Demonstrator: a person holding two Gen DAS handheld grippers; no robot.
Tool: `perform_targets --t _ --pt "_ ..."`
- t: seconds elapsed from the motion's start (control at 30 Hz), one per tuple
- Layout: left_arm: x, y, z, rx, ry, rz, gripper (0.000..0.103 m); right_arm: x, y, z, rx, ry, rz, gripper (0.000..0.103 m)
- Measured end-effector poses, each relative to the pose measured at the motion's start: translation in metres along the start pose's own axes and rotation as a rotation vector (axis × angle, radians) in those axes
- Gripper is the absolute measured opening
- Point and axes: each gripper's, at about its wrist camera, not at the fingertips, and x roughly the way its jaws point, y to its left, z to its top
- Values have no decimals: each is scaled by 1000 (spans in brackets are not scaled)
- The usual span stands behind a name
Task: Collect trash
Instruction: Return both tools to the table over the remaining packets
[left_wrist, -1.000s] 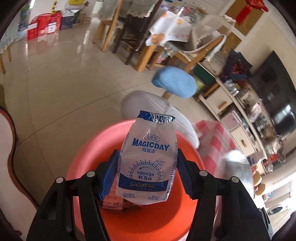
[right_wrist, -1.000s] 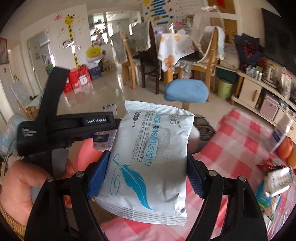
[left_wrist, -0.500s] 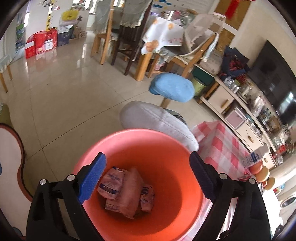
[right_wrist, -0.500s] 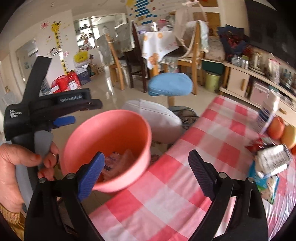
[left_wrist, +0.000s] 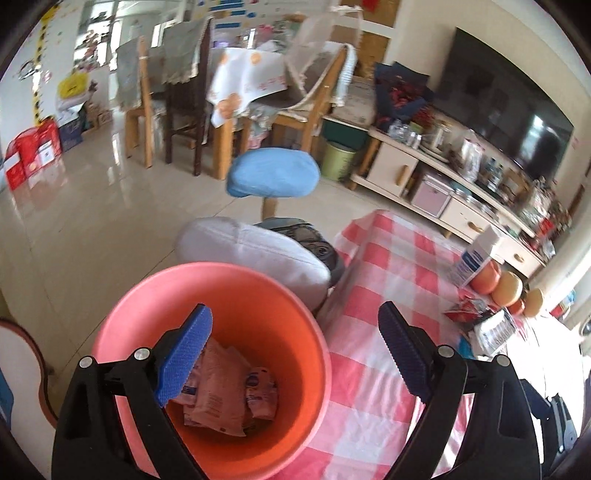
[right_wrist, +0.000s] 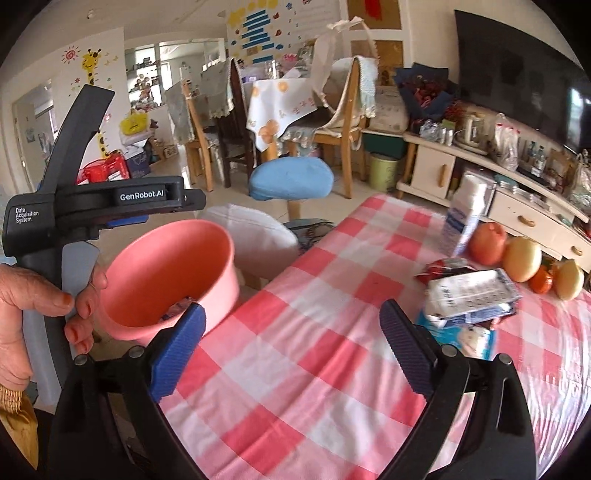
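Checked tablecloth (right_wrist: 314, 332); "GenRobot.AI" left gripper (left_wrist: 295, 347) wide, right gripper (right_wrist: 291, 339) opening, both empty.

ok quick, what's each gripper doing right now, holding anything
left gripper: open, holding nothing, above the pink bin.
right gripper: jaws opening, nothing between them, over the checked tablecloth.

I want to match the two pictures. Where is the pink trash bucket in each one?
Left wrist view: the pink trash bucket fills the bottom middle, seen from above, wrappers inside.
Right wrist view: it sits at the left, beside the checked tablecloth's edge, seen from the side.
Shared landmark: the blue stool stands behind the bucket in both.
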Motion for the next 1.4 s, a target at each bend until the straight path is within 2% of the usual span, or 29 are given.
perform_targets --t 0.37,0.8,1.4 --pt "-4 -61 -7 110 -1 -99 90 -31 -57 -20 69 -14 -74 96" --pt "5 -141 -22 263 34 -145 91 -50 -125 -47 156 -21 -146 96" --pt "39 -216 -33 318 127 -206 91 -53 -194 -79 229 15 -218 96"
